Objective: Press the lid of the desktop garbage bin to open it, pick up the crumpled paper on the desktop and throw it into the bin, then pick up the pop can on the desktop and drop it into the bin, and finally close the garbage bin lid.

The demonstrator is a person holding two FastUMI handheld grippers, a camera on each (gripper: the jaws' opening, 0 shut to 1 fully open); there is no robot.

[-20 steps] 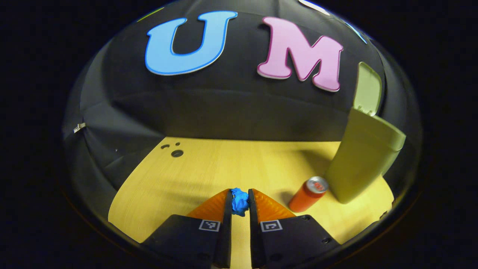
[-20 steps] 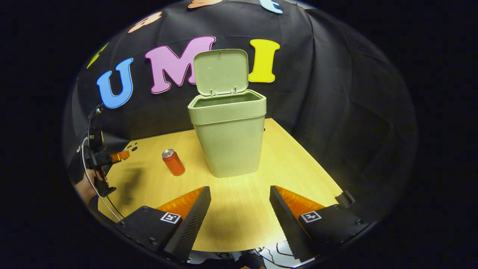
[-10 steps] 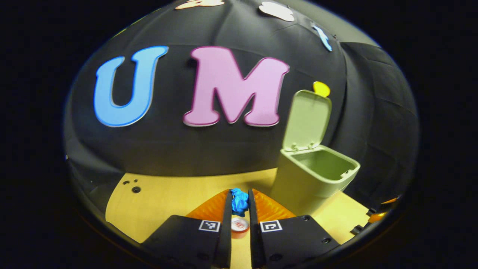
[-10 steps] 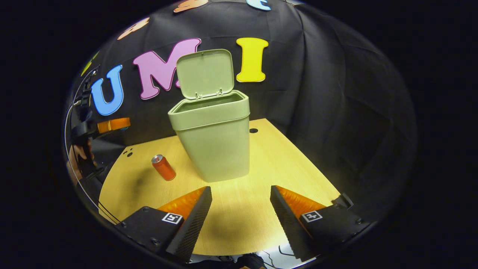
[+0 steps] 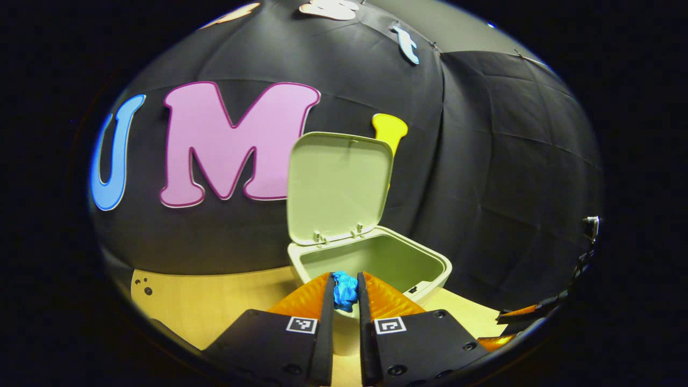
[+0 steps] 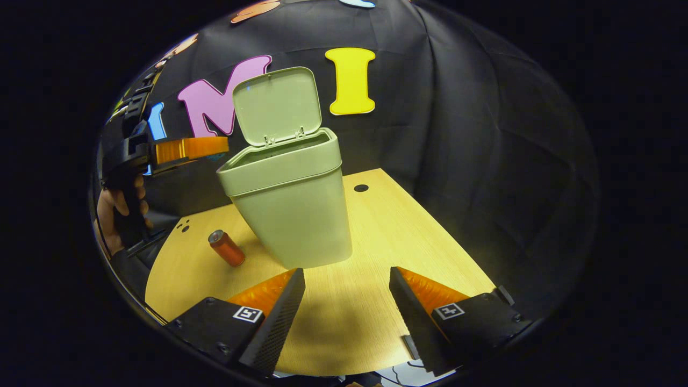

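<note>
Crumpled paper [image 5: 344, 291]: blue wad, clamped between the left gripper [image 5: 344, 293] fingers, over the bin's near rim.
Garbage bin [image 6: 293, 209]: green, lid [image 6: 277, 105] upright, mouth unobstructed.
Pop can [image 6: 226, 248]: on the desktop [image 6: 408, 231], left of the bin.
Right gripper [image 6: 346, 301]: fingers wide apart, holding nothing, low over the desktop.

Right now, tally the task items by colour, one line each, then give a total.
Green: 1, the garbage bin, lid up.
Blue: 1, the crumpled paper, between the left gripper fingers.
Red: 1, the pop can, on the desktop.
Total: 3.
</note>
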